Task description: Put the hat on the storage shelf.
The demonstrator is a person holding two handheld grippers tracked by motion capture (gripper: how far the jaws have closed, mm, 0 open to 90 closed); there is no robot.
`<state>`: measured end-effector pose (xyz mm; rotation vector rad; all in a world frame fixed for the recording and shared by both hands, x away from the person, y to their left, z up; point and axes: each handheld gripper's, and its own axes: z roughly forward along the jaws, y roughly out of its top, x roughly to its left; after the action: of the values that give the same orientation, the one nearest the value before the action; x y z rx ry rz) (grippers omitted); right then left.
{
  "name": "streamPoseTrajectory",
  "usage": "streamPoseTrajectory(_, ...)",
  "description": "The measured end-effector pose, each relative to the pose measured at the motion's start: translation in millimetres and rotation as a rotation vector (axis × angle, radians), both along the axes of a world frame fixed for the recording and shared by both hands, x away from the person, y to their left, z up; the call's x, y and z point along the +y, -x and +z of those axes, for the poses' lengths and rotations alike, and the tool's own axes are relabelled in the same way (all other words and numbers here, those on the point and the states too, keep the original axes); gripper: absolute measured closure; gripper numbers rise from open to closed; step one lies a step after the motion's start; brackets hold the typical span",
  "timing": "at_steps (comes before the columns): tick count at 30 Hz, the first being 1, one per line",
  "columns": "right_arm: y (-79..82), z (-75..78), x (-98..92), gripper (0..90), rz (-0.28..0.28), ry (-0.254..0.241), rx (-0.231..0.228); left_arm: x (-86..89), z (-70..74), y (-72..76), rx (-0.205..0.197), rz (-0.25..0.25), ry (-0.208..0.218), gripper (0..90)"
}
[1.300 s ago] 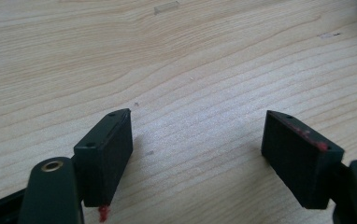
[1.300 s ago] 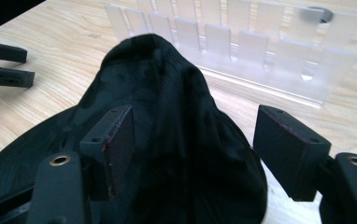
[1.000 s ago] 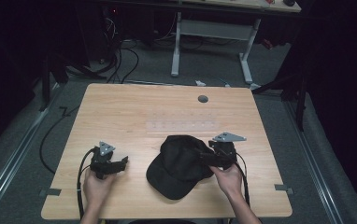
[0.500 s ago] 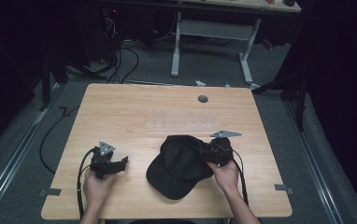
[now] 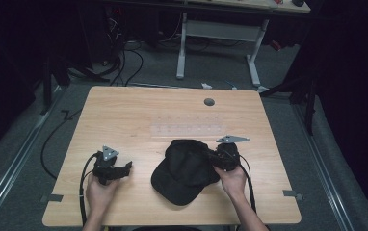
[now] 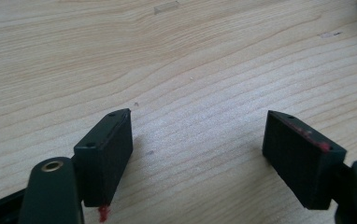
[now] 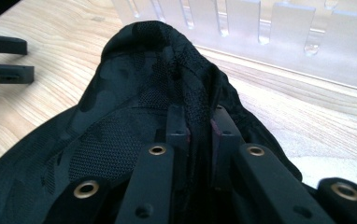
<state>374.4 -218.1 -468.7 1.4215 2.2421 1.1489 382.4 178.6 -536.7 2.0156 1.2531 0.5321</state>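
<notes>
A black cap (image 5: 184, 171) lies on the wooden table (image 5: 138, 110), brim toward the front edge. My right gripper (image 5: 208, 156) reaches into the cap's right side. Its jaws have just been closing, and in the right gripper view they stand shut (image 7: 199, 125) on a pinched fold of the cap's fabric (image 7: 134, 84). My left gripper (image 5: 127, 166) rests on the table to the cap's left, held by a hand. In the left gripper view its jaws (image 6: 200, 135) stand wide open over bare wood with nothing between them.
A clear plastic slotted strip (image 5: 187, 130) lies across the table just behind the cap, close in the right gripper view (image 7: 260, 28). A grey cable hole (image 5: 209, 102) sits near the far edge. Cables and desk legs stand on the floor beyond.
The right gripper's jaws went from wide open beside the cap to shut on its fabric, shifting slightly toward the cap. The left gripper stayed still.
</notes>
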Motion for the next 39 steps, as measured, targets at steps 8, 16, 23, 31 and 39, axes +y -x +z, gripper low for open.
streamPoseTrajectory(8, 6.0, 8.7, -4.9, 83.1, 0.006, -0.034, -0.035, 0.0, 0.0, 0.2, 0.000, 0.000, 0.000, 24.7)
streamPoseTrajectory(16, 12.2, 21.2, -10.8, 83.0, 0.032, -0.058, -0.075, 0.1, 0.1, 0.0, 0.001, 0.002, 0.002, 25.0)
streamPoseTrajectory(23, 19.7, 31.4, -16.3, 82.8, 0.042, -0.065, -0.107, 0.2, 0.5, 0.3, 0.002, 0.008, 0.002, 26.4)
streamPoseTrajectory(31, 27.7, 43.8, -22.5, 82.9, 0.060, -0.075, -0.143, 1.9, 3.0, 1.9, 0.040, -0.023, 0.088, 26.9)
streamPoseTrajectory(39, 34.8, 52.8, -27.4, 82.9, 0.077, -0.087, -0.175, -3.9, 12.0, 7.8, 0.038, -0.107, 0.153, 27.0)
